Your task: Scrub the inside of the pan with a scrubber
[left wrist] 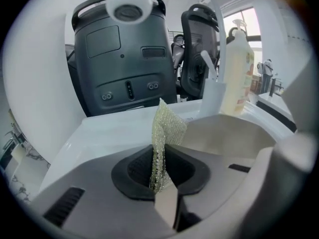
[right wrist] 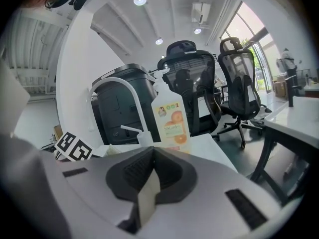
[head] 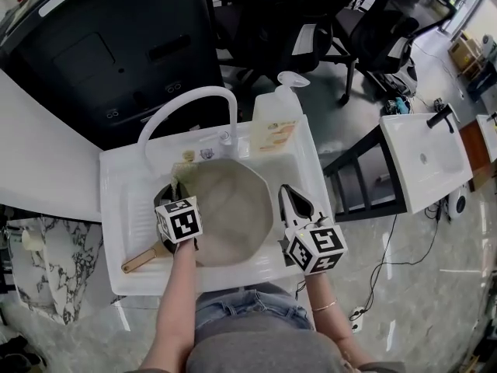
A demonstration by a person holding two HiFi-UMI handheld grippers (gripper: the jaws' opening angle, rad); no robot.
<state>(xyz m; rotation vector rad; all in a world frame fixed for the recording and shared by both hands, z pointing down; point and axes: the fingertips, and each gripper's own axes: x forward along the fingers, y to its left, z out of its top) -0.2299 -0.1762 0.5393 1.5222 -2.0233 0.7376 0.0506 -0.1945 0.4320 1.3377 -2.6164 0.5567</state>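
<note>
A dark pan (head: 164, 198) with a wooden handle (head: 142, 259) lies at the left side of the white sink (head: 124, 208), mostly hidden under my left gripper (head: 175, 188). That gripper (left wrist: 159, 176) is shut on a yellowish mesh scrubber (left wrist: 164, 131), which sticks up out of the jaws. In the head view the scrubber (head: 178, 178) hangs just above the pan's far rim. My right gripper (head: 286, 192) is shut with nothing in it and hovers over the sink's right rim; the right gripper view shows its jaws (right wrist: 152, 176) pressed together.
A white arched faucet (head: 190, 99) stands behind the basin (head: 233, 208), beside an orange-labelled soap bottle (head: 275, 123). A black bin (head: 116, 53) and office chairs (head: 365, 29) stand beyond. A second white basin (head: 423, 158) sits on a stand at the right.
</note>
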